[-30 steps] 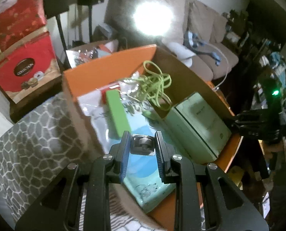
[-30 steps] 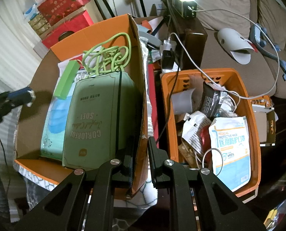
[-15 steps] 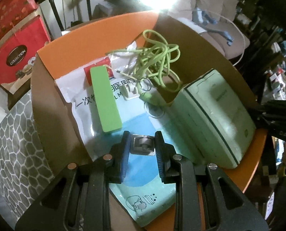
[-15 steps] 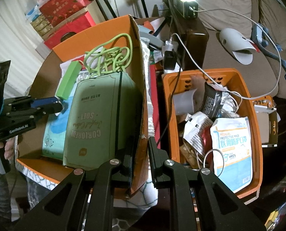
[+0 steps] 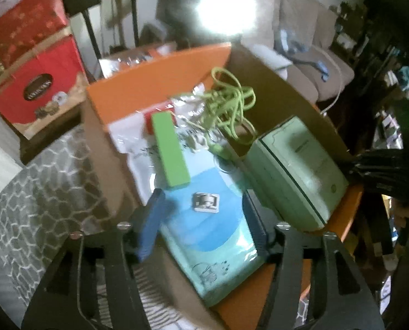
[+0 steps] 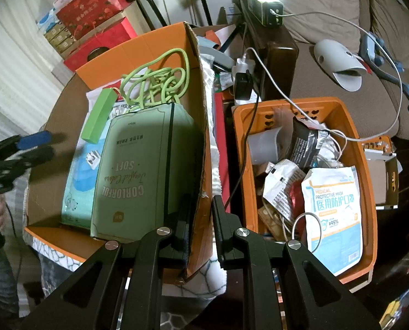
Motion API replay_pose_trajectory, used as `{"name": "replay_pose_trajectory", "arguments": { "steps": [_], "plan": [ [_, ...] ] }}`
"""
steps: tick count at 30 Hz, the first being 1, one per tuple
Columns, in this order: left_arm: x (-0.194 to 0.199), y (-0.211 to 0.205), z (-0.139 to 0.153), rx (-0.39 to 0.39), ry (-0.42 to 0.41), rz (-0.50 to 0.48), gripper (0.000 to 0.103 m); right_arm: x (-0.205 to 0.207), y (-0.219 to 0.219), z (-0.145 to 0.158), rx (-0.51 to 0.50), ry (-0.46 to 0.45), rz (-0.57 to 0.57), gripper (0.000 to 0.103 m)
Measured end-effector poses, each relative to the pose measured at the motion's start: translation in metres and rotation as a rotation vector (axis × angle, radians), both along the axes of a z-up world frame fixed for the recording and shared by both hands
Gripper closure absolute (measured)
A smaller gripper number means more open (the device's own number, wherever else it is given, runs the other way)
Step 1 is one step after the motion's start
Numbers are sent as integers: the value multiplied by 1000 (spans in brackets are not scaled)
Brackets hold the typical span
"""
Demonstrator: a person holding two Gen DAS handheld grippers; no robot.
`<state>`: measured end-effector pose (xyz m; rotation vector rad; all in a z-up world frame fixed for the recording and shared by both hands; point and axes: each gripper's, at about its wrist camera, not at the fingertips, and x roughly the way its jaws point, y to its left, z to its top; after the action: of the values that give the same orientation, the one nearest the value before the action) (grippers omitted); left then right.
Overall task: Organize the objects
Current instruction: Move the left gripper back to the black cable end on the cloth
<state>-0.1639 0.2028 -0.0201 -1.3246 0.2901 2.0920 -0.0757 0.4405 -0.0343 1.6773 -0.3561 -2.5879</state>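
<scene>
Your right gripper is clamped on the cardboard box wall — keep it steady. Your left gripper, jaws just opened and empty, hovers over the small white adapter lying on the blue mask pack — lift clear without snagging the green cable beyond.

Cardboard box: matt, orange outside, raw brown inside, torn corrugated edge. Mask pack: glossy plastic film. Green power bank: smooth satin plastic. Green cable: braided cloth look. Orange basket: glossy moulded plastic. Sofa: matt woven fabric.
</scene>
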Motion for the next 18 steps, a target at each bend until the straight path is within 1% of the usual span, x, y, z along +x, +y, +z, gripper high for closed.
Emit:
{"name": "replay_pose_trajectory", "arguments": {
  "steps": [4, 6, 7, 9, 13, 18],
  "plan": [
    [-5, -33, 13, 33, 4, 57, 37, 0, 0, 0, 0, -1, 0, 88],
    [-11, -47, 17, 38, 3, 81, 22, 0, 0, 0, -1, 0, -2, 88],
    [-12, -58, 19, 43, 7, 100, 20, 0, 0, 0, -1, 0, -2, 88],
    [-17, -76, 19, 52, 1, 140, 18, 0, 1, 0, -1, 0, -1, 88],
    [-20, -116, 14, 63, -36, 212, 18, 1, 1, 0, -3, -1, -4, 88],
    [-13, -147, 3, 45, -55, 263, 18, 2, 2, 1, -2, -1, -7, 88]
  ]
}}
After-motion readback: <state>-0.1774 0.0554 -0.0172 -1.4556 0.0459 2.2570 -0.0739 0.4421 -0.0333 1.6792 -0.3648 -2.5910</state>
